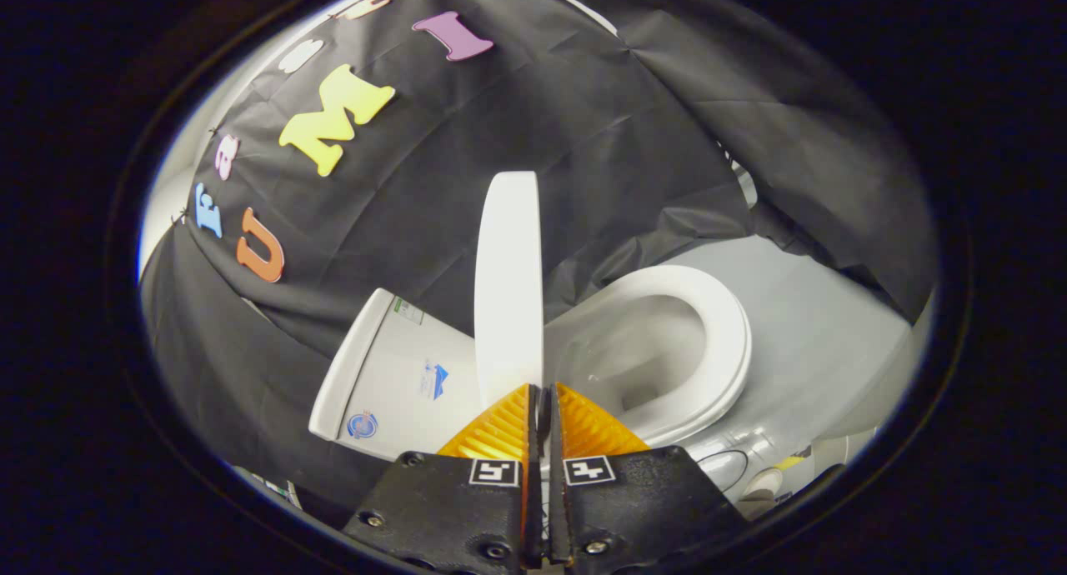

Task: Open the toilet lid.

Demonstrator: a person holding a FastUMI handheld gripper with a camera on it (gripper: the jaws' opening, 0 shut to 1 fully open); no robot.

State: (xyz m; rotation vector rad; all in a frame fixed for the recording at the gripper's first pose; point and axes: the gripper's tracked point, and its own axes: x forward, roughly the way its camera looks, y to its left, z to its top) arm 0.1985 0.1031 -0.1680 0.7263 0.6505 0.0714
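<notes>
My 2 fingers (543, 389) are pressed almost shut, holding nothing. Just ahead, the toilet lid (508, 275) stands up, between the tank (400, 375) and the seat (708, 325).

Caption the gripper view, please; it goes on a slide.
Gripper closed at the edge of the raised toilet lid, with seat and bowl exposed beside the tank.

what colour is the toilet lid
Plain white, seen edge-on in the gripper view: the toilet lid stands raised just ahead of the gripper.
</notes>
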